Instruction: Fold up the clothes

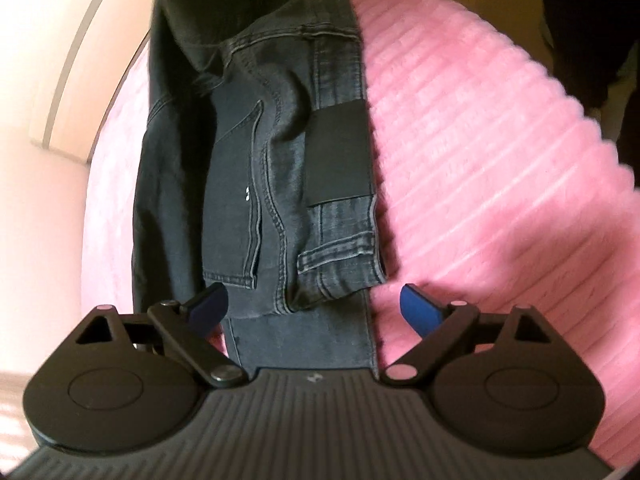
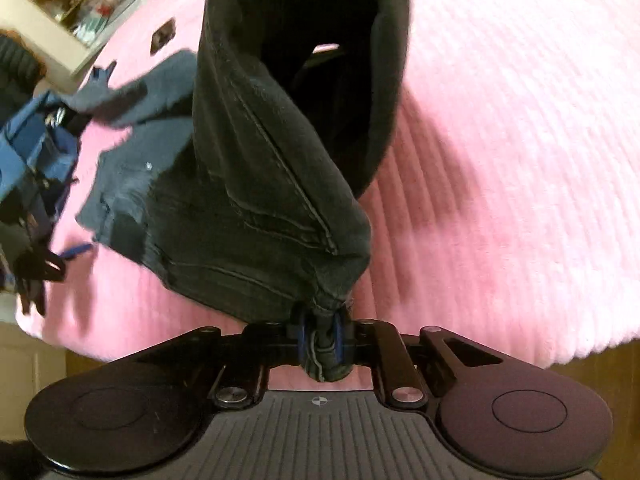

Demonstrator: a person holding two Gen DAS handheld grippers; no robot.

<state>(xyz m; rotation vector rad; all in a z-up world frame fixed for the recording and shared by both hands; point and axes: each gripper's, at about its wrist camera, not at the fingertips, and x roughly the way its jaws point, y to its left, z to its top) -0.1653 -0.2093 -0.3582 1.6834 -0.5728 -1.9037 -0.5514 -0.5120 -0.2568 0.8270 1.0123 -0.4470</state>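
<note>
The right gripper (image 2: pixel 320 340) pinches the jeans (image 2: pixel 256 184); lay them flat before the wide-open, empty left gripper (image 1: pixel 316 304) grabs.

jeans (image 1: pixel 256 160): I see dark grey, with lighter grey stitch lines
patch on jeans (image 1: pixel 338 156): plain black
blanket (image 1: pixel 500 184): pink, fluffy stripes
my left gripper (image 1: pixel 316 304): black, blue fingertips (image 1: pixel 420 308)
my right gripper (image 2: pixel 320 344): black, blue pads
</note>
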